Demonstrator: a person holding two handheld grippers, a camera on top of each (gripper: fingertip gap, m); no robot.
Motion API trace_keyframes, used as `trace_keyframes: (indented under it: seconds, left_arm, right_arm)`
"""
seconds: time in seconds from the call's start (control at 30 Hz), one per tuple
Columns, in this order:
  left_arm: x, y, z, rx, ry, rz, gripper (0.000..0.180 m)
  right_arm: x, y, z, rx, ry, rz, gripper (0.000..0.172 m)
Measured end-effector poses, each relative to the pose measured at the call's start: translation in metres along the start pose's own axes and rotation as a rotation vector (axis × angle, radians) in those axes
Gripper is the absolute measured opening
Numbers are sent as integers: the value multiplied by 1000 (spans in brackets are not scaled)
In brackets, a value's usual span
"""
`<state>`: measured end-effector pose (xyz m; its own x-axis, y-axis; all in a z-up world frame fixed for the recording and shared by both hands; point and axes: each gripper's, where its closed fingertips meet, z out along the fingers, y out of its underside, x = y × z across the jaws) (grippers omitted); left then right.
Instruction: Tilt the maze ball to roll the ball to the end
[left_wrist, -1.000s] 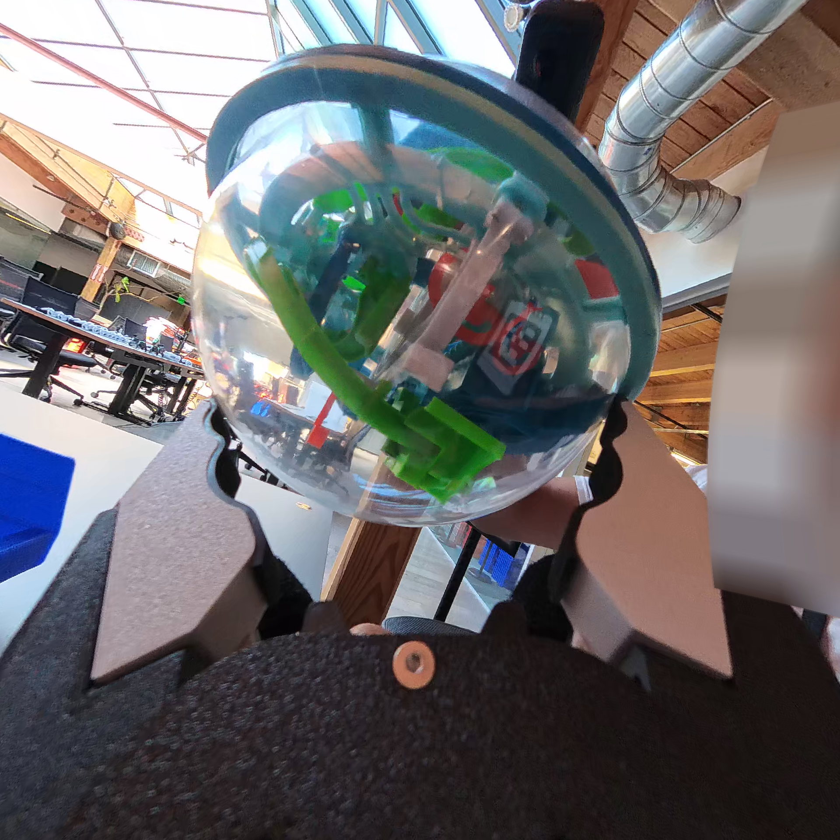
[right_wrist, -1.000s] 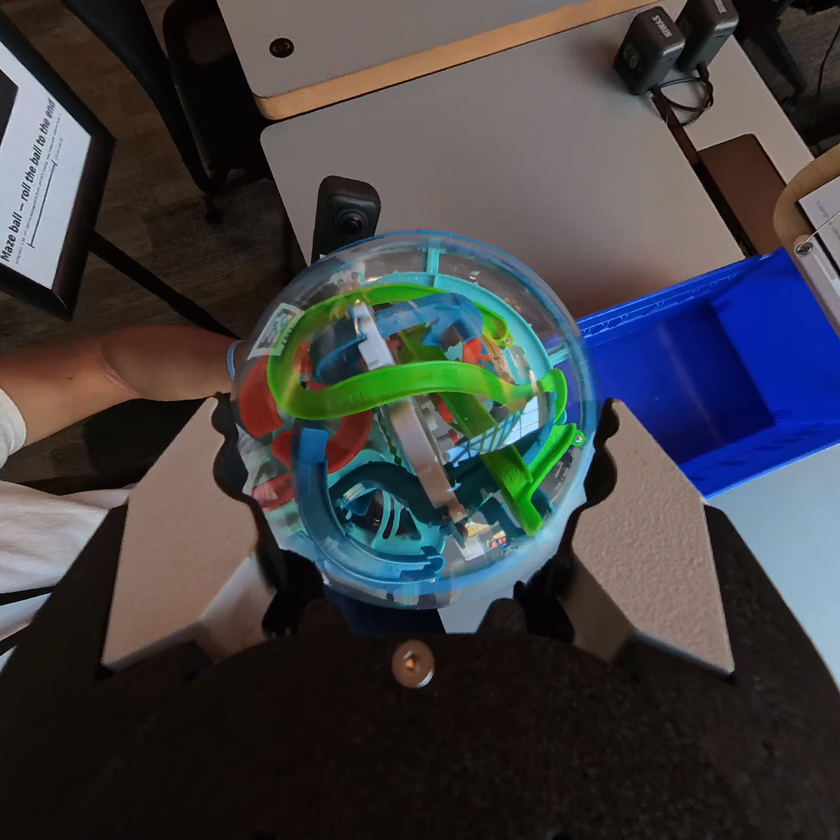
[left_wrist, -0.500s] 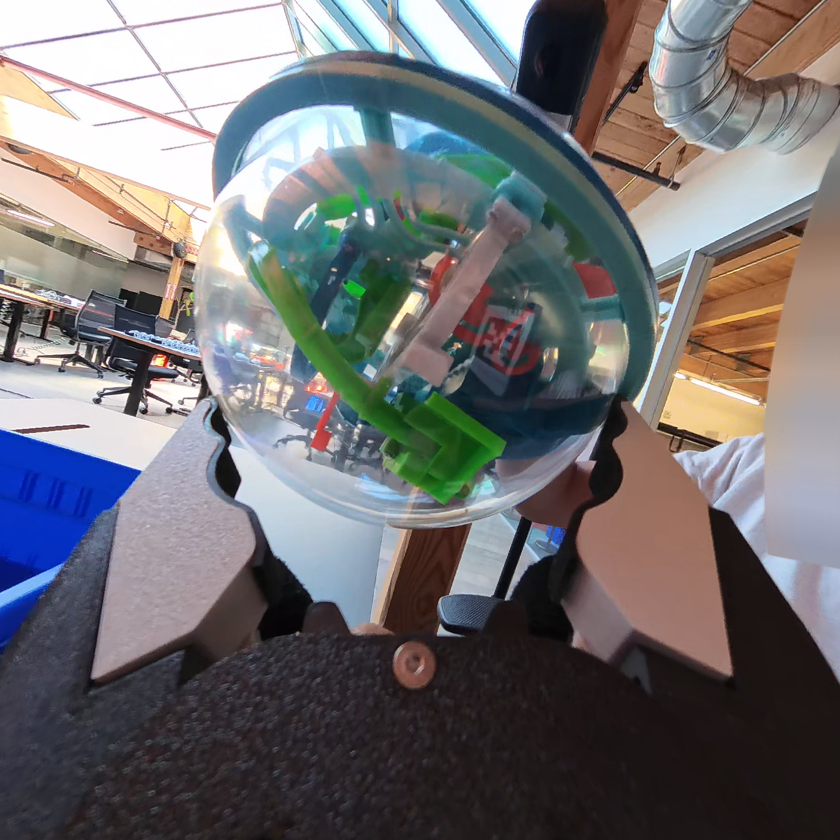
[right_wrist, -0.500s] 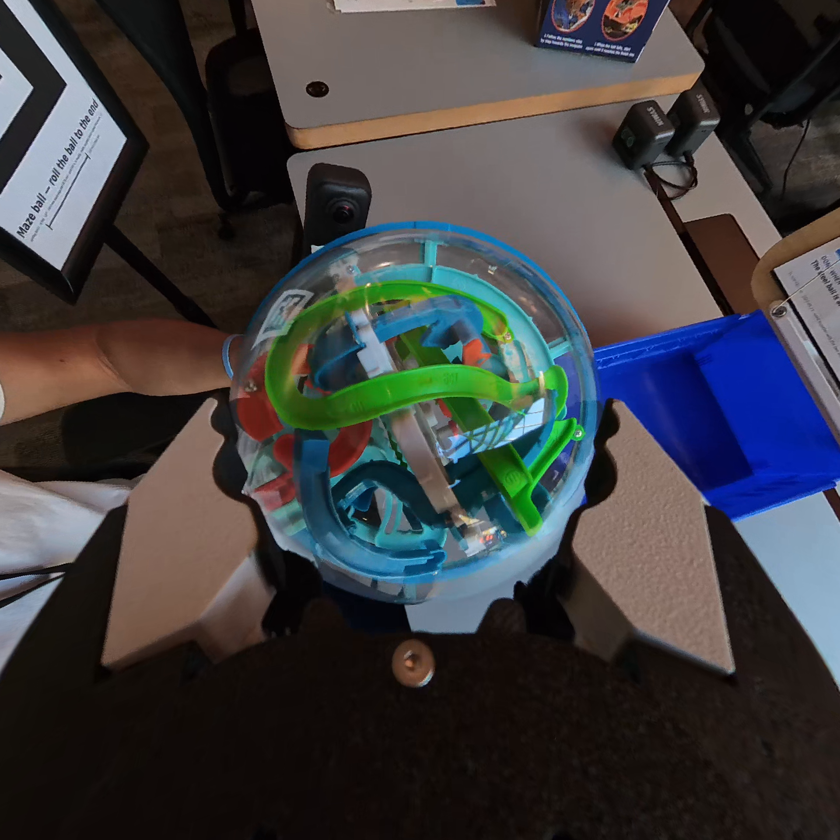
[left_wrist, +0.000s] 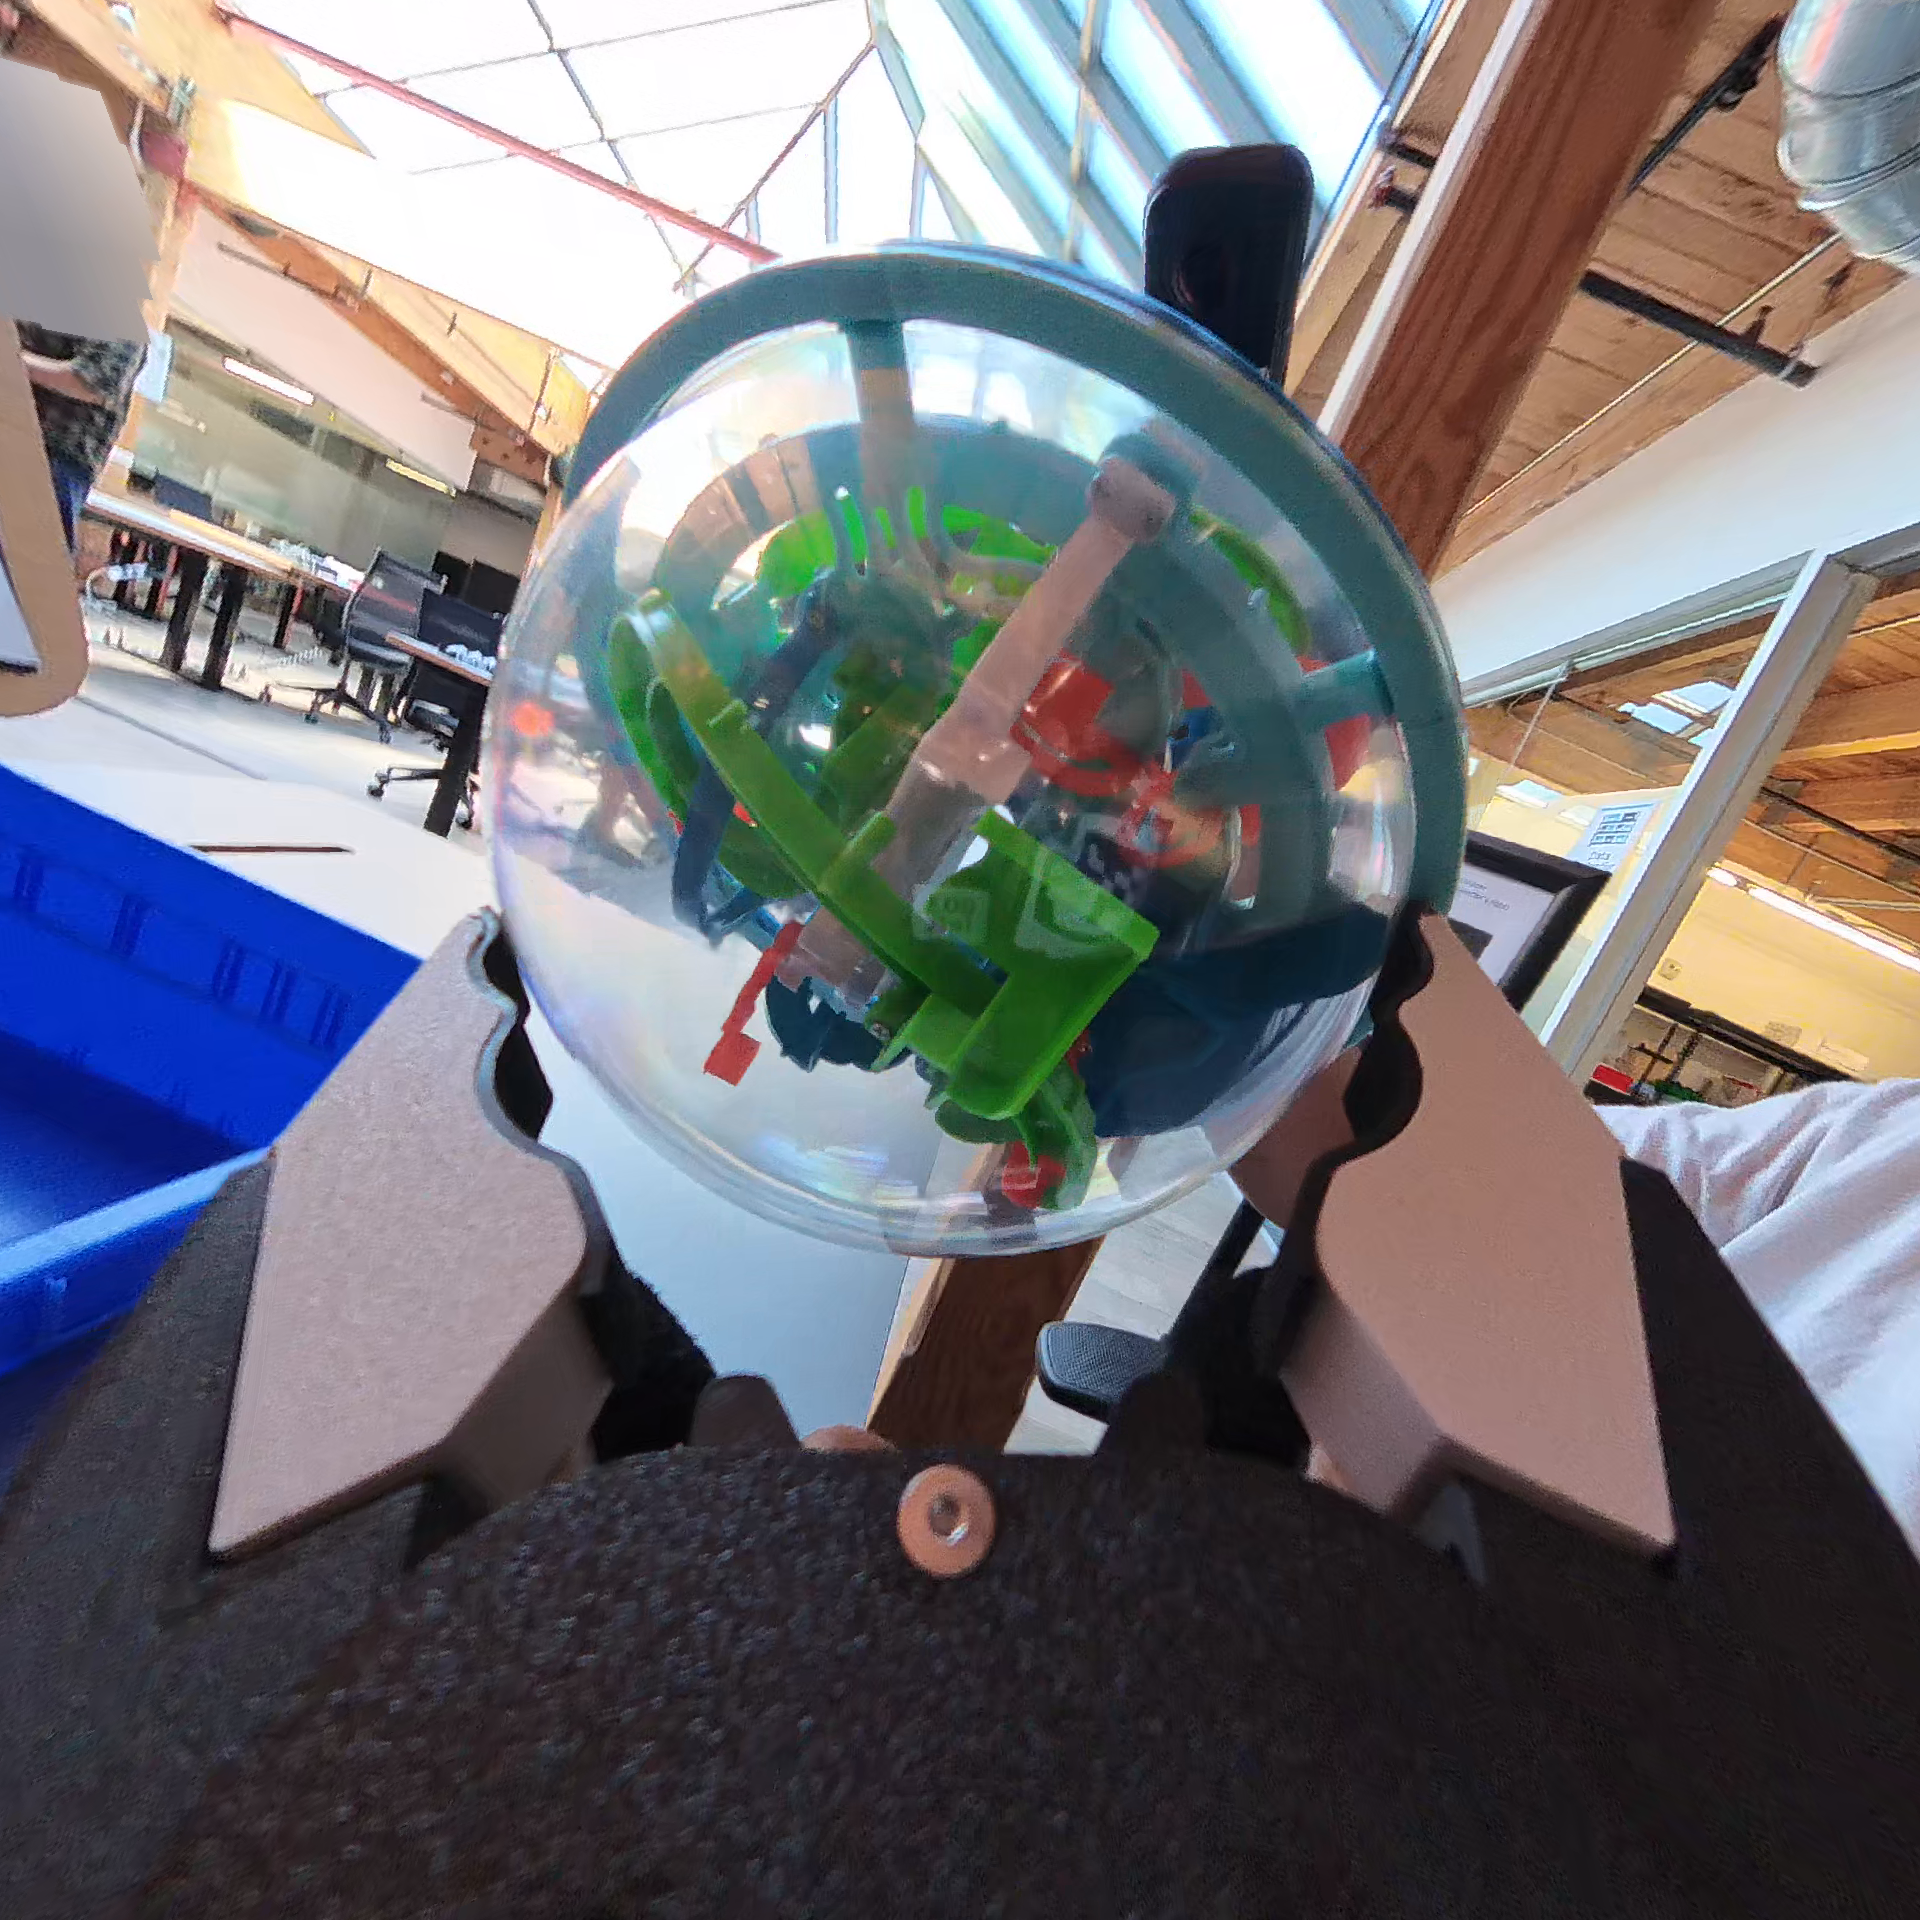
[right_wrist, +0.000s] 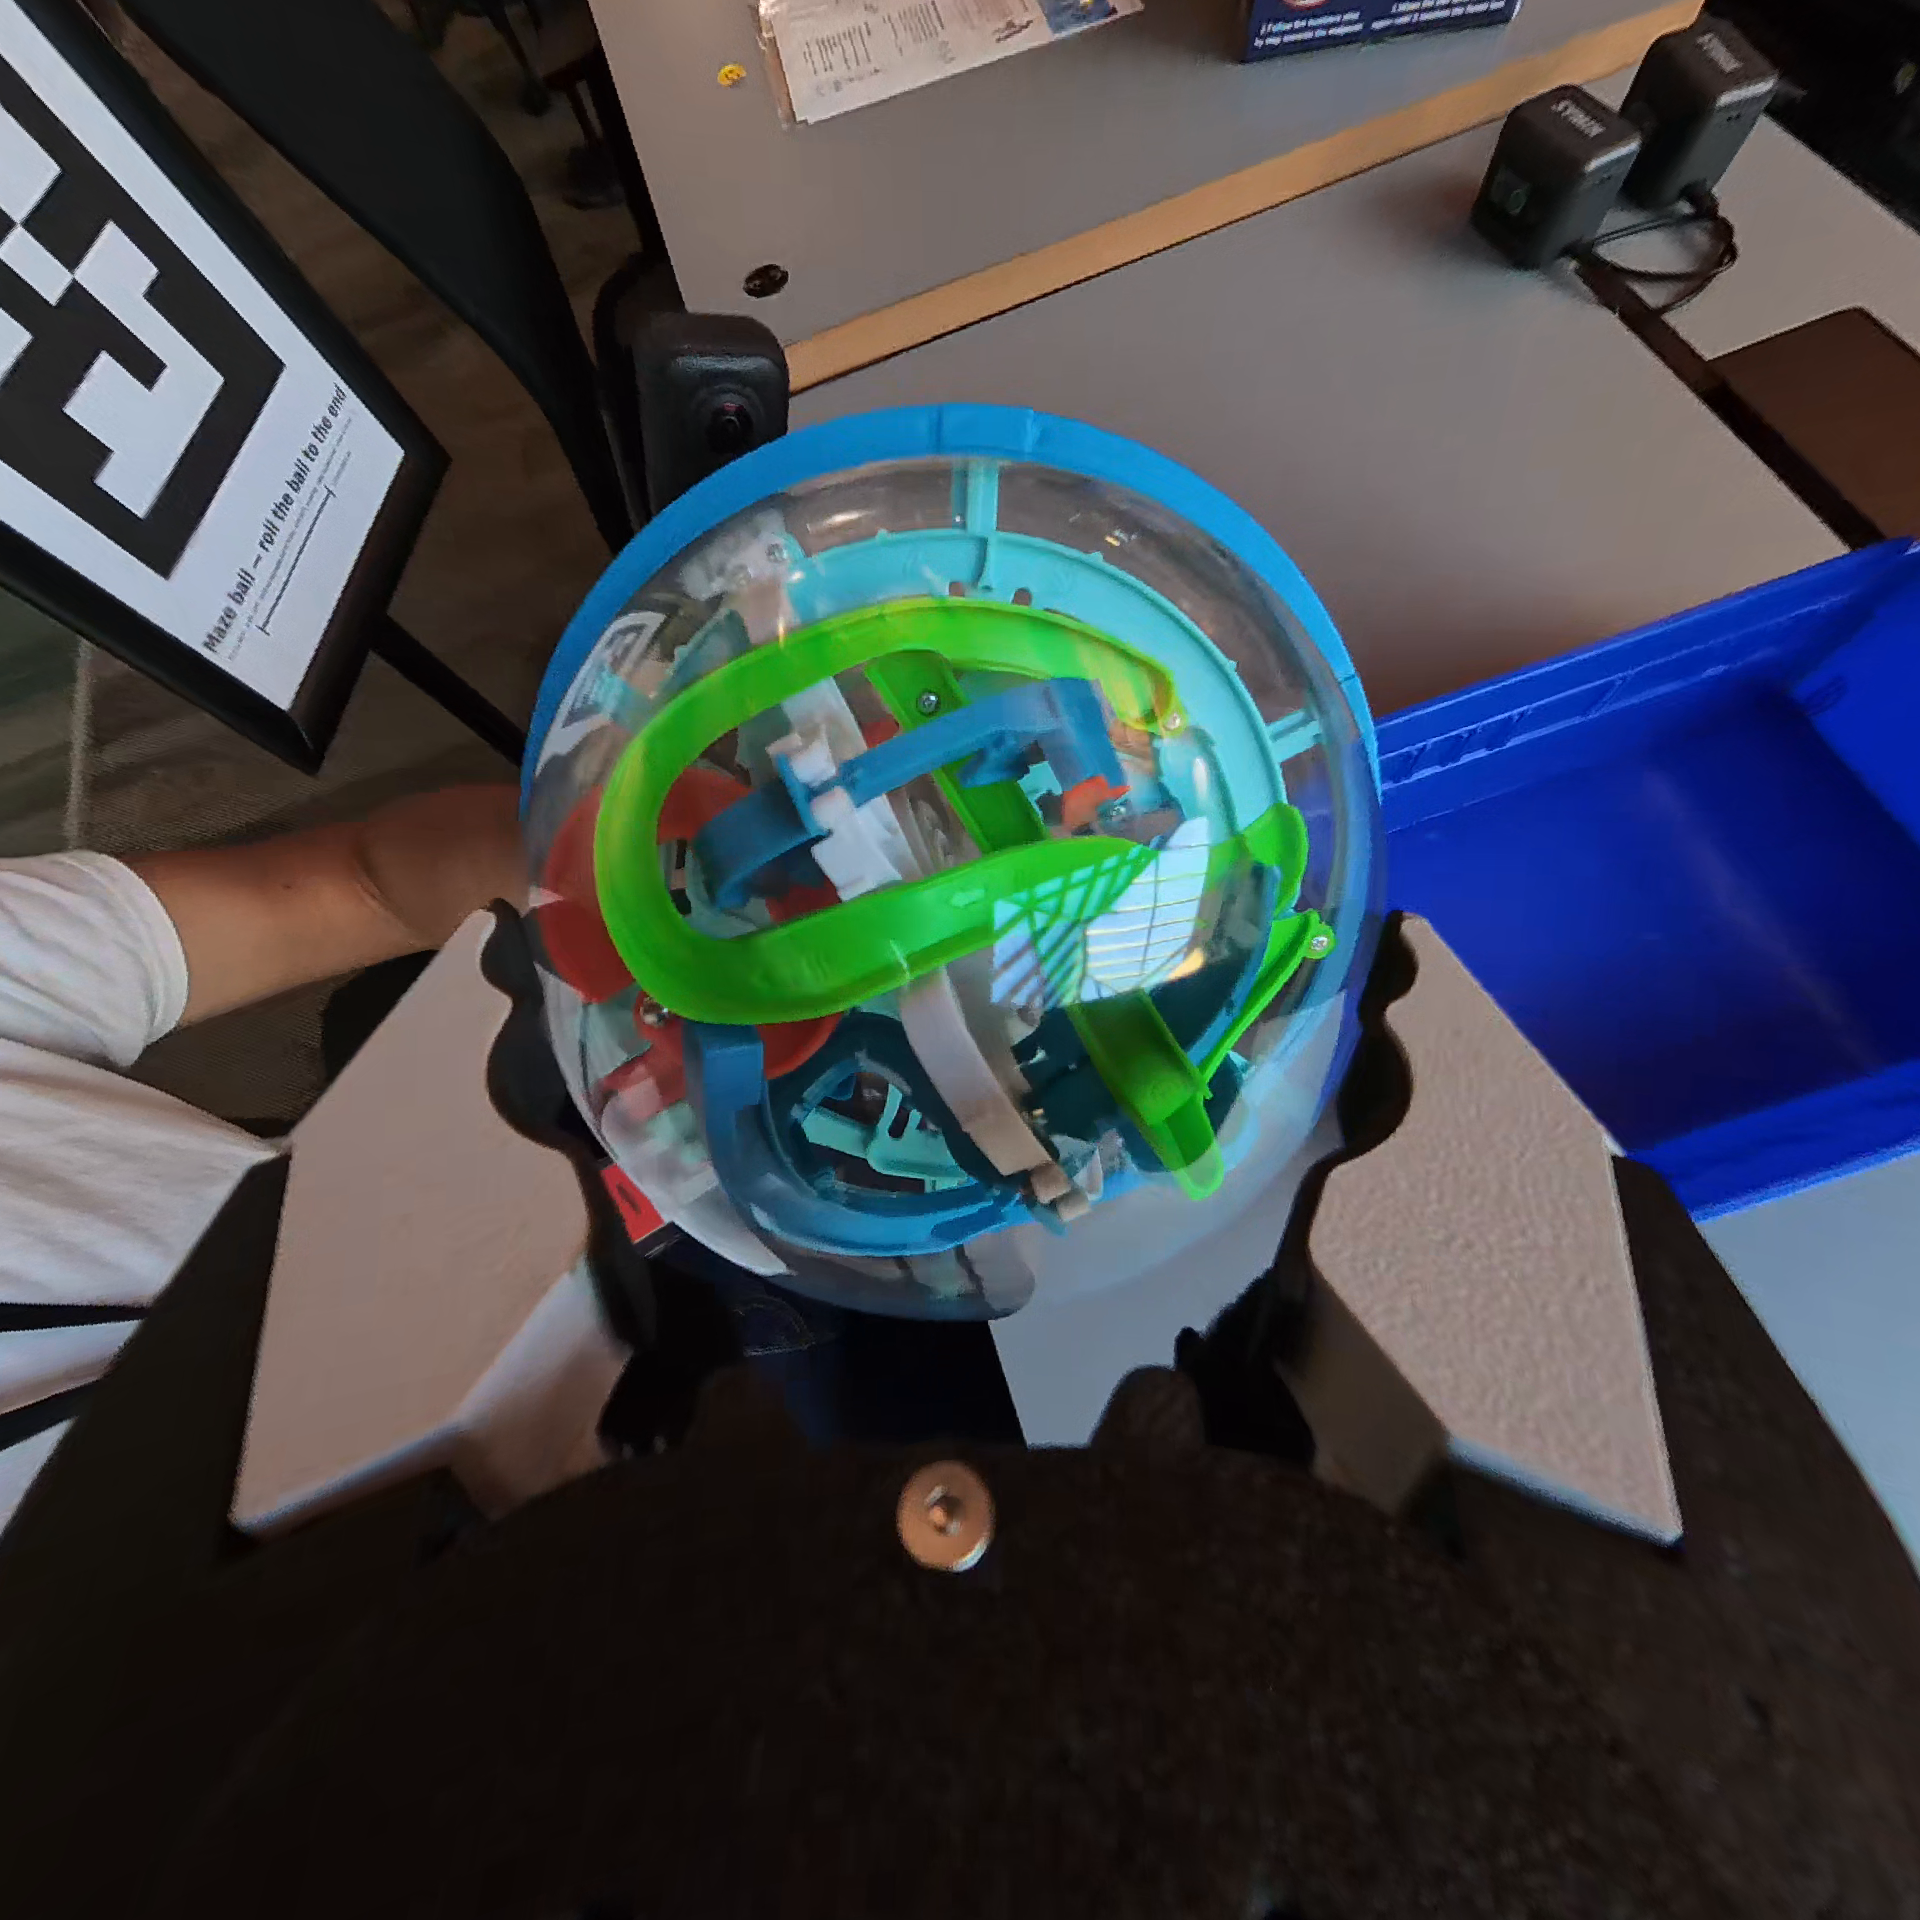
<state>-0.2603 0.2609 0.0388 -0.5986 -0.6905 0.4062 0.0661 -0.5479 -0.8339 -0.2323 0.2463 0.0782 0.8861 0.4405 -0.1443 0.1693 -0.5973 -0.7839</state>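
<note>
Above the table (right_wrist: 1351, 436) — both grippers (left_wrist: 956, 925) (right_wrist: 940, 925) clamp the maze ball (right_wrist: 940, 862).

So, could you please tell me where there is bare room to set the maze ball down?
The grey tabletop beyond the clear maze ball is bare, bordered by the wood-edged table, the two black boxes and the blue plastic bin. The bin's inside looks empty. Papers crowd the far table.

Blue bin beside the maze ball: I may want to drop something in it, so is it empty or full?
Empty as far as shown: the blue bin shows only bare blue floor and walls; its far right end is out of frame.
</note>
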Motion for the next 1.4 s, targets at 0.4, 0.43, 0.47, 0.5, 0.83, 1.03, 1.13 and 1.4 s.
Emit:
trace_keyframes:
  seconds: [0.4, 0.43, 0.47, 0.5, 0.83, 1.03, 1.13, 1.4]
  left_arm:
    - [-30, 64, 25, -214, -203, -365, 154]
    - [-30, 71, 28, -234, -199, -393, 154]
    - [-30, 79, 30, -255, -191, -413, 154]
    - [-30, 87, 33, -281, -182, -416, 154]
    - [-47, 159, 41, -570, -279, -167, 153]
    - [-59, 174, 32, -620, -253, -178, 153]
    - [-62, 174, 30, -634, -248, -183, 153]
    - [-63, 174, 18, -665, -221, -207, 152]
  right_arm:
    - [50, 70, 6, 139, -210, 427, 151]
    - [53, 73, 5, 141, -207, 440, 151]
    - [56, 75, 5, 142, -198, 448, 151]
    - [59, 77, 5, 139, -183, 451, 151]
    - [80, 133, 25, -97, 0, 408, 153]
    - [88, 149, 39, -124, 2, 432, 153]
    - [89, 147, 43, -136, 15, 414, 152]
    - [87, 141, 53, -194, 35, 381, 152]
